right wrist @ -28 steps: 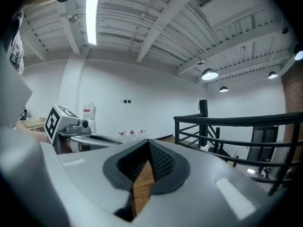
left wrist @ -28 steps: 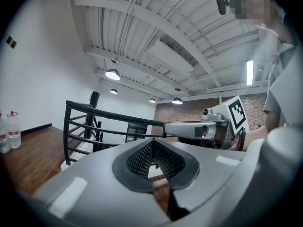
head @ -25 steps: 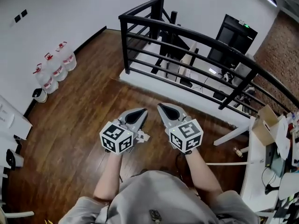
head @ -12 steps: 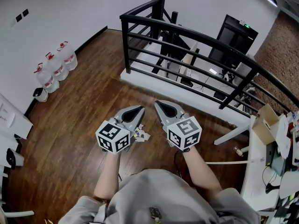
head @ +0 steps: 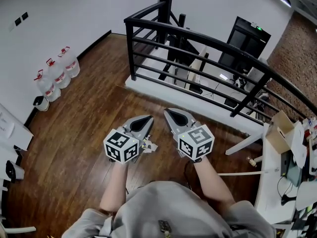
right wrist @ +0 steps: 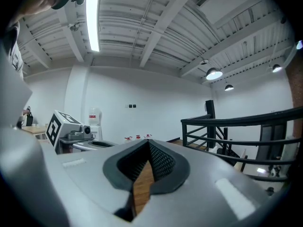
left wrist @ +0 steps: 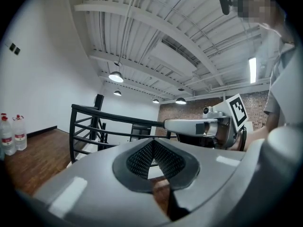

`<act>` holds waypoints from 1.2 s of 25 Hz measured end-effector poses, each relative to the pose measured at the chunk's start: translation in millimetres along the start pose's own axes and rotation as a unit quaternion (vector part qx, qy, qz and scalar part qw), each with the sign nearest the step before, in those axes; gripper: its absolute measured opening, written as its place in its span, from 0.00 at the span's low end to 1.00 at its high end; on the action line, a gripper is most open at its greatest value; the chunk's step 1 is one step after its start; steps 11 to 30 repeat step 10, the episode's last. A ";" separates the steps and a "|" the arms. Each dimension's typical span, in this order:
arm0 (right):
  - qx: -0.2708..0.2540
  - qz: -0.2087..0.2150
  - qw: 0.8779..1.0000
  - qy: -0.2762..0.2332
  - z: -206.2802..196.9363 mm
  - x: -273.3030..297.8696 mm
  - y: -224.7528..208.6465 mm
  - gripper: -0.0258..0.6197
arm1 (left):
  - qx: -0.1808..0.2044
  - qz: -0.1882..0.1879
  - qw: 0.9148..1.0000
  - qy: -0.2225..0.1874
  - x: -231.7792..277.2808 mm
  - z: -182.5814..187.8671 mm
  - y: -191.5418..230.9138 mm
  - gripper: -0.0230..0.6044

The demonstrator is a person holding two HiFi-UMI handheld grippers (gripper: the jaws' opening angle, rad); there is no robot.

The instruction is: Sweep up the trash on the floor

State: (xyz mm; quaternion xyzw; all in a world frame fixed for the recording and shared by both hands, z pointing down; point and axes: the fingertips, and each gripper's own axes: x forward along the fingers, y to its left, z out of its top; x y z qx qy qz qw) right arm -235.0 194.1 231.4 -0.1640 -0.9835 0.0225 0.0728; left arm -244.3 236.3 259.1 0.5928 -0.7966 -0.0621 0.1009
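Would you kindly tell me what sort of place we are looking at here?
Probably a mezzanine in a loft-style office or workshop: a black metal railing edges the wooden floor, a dark screen stands beyond it, and large water bottles line the white wall.

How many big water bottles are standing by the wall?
3 bottles, in a row on the floor along the left wall: near one, middle one, far one. More could be outside the picture.
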 end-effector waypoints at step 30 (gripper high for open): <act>0.002 -0.006 1.000 0.001 -3.6 -4.9 -8.5 0.04 | 0.003 -0.009 1.000 0.000 10.2 -1.3 -5.5 0.04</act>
